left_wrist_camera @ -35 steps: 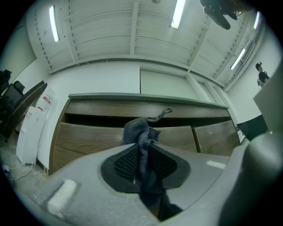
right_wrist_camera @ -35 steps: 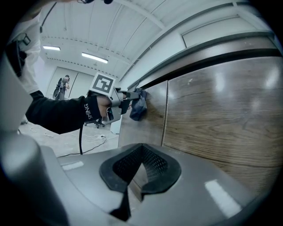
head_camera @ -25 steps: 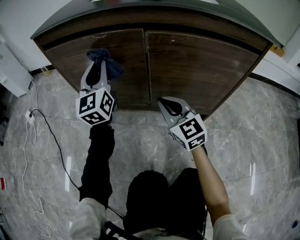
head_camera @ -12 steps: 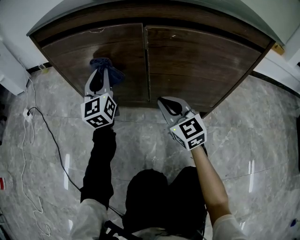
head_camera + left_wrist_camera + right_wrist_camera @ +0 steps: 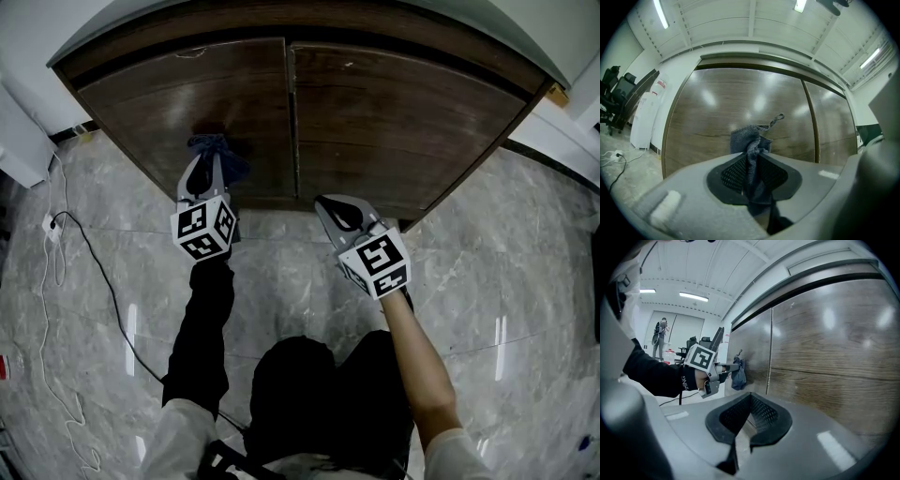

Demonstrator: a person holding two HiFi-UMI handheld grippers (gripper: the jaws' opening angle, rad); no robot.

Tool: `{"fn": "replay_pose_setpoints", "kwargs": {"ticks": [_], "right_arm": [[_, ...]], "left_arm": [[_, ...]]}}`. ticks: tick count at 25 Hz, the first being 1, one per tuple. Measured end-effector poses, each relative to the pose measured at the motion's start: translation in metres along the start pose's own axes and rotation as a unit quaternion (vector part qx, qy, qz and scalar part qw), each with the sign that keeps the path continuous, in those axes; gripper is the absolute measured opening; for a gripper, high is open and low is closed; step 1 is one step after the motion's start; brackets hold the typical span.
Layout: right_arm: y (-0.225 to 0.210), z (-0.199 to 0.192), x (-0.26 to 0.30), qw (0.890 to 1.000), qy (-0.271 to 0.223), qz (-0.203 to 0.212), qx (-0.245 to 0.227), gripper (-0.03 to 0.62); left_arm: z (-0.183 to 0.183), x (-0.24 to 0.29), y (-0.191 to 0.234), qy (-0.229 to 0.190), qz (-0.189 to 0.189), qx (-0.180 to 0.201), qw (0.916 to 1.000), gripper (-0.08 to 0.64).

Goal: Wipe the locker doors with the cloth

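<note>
- Head view: I am holding the left gripper [image 5: 208, 169] level against the left door [image 5: 178, 94] of the locker, with the blue cloth [image 5: 217, 150] bunched at its tip, low on the panel and near the seam with the right door [image 5: 412, 112]. The right gripper [image 5: 332, 208] is hanging idle in front of the right door, apart from it.
- Left gripper view: the jaws are clamping the cloth [image 5: 749, 140], which is sticking out as a wad towards the left door [image 5: 717, 103]. Only a small bunch is meeting the wood, so I judge that I should be pressing squarely and running overlapping strokes, rather than dragging one narrow stripe.
- Right gripper view: the right gripper [image 5: 747, 409] is showing its jaws together with nothing between them. From the side, the cloth [image 5: 738, 373] seems to be touching the door beside the seam [image 5: 769, 352]. I should be carrying the wipe across that seam onto the right door, which looks unwiped so far.
</note>
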State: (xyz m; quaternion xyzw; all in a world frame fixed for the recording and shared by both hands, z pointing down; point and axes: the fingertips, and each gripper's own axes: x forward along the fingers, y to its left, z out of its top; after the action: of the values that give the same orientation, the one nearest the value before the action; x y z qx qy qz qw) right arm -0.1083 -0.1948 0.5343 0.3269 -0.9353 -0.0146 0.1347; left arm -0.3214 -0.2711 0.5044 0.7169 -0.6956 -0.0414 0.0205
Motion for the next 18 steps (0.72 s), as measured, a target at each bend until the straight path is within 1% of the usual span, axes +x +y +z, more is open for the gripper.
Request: {"fn": "replay_pose_setpoints", "kwargs": {"ticks": [9,18], "right_arm": [[0.007,-0.023,0.005,1.0,0.02,0.005,0.016,0.006],[0.009,-0.033,0.01,0.999,0.028,0.01,0.02,0.005]], "left_arm": [[-0.059,-0.004,0.008,0.057,0.008,-0.014,0.9982,0.069],[-0.102,-0.007,0.017,0.095,0.018,-0.028,0.9949,0.069]]}}
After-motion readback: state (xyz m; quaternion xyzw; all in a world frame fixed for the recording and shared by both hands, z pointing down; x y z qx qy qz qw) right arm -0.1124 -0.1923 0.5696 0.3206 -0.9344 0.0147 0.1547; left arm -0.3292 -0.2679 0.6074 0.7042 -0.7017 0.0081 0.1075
